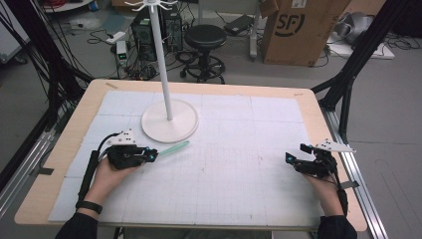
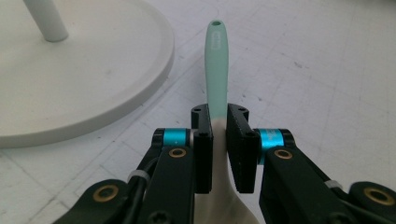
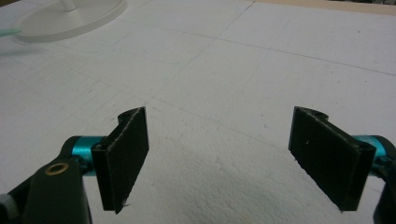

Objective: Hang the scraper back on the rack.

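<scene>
A spoon-like utensil with a mint-green handle (image 2: 216, 60) and a cream lower part lies clamped between the jaws of my left gripper (image 2: 219, 126); the handle has a small hole at its tip. In the high view the left gripper (image 1: 149, 155) sits at the table's left, with the green handle (image 1: 174, 148) pointing right toward the white stand's round base (image 1: 169, 122). My right gripper (image 1: 290, 158) rests at the table's right side. In the right gripper view its two black jaws stand wide apart, the right gripper (image 3: 233, 154) holding nothing over the white mat.
The white stand has a tall pole (image 1: 162, 55) with hooks on top. A white gridded mat (image 1: 224, 164) covers the wooden table. Behind the table stand a black stool (image 1: 205, 37), a cardboard box (image 1: 298, 30) and cables on the floor.
</scene>
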Tool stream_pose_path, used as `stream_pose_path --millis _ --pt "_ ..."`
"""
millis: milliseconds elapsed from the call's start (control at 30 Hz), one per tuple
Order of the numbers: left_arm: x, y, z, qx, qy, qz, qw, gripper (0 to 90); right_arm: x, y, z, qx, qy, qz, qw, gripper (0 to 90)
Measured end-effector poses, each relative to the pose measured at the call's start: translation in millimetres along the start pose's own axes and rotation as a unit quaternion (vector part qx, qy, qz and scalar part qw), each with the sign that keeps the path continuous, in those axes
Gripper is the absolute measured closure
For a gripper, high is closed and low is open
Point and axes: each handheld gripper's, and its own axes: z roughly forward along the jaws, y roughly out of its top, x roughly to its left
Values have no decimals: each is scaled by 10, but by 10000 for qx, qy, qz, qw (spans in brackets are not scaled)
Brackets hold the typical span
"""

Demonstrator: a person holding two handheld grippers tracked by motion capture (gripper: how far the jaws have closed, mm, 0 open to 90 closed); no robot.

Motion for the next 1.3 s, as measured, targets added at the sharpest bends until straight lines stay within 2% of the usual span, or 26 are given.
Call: stream_pose_path --millis 133,233,533,800,967,1067,1233,1300 --pt "16 66 -210 -300 72 -124 9994 813 -5 -1 2 -8 -11 -4 10000 197" --pt "25 164 -371 -327 194 -138 9992 813 -4 0 5 0 -14 -34 10000 197" --pt "18 598 -854 -728 480 -146 9961 813 -3 8 4 -11 -12 -15 10000 197" --pt "29 968 -1187 -874 617 -197 9941 813 -11 8 0 -20 -8 -15 10000 197" --pt "39 1241 -1439 -999 760 -196 9919 813 -6 7 8 5 -14 -18 10000 197" --pt "50 1424 -1591 -1050 927 -196 9899 813 -6 7 7 -1 -11 -13 10000 197" --pt "85 1646 -1755 -1293 1086 -245 9853 813 -14 7 7 -10 -8 -9 10000 197" --pt "98 1717 -1793 -1392 1078 -278 9840 813 -14 7 7 -9 -1 -7 10000 197"
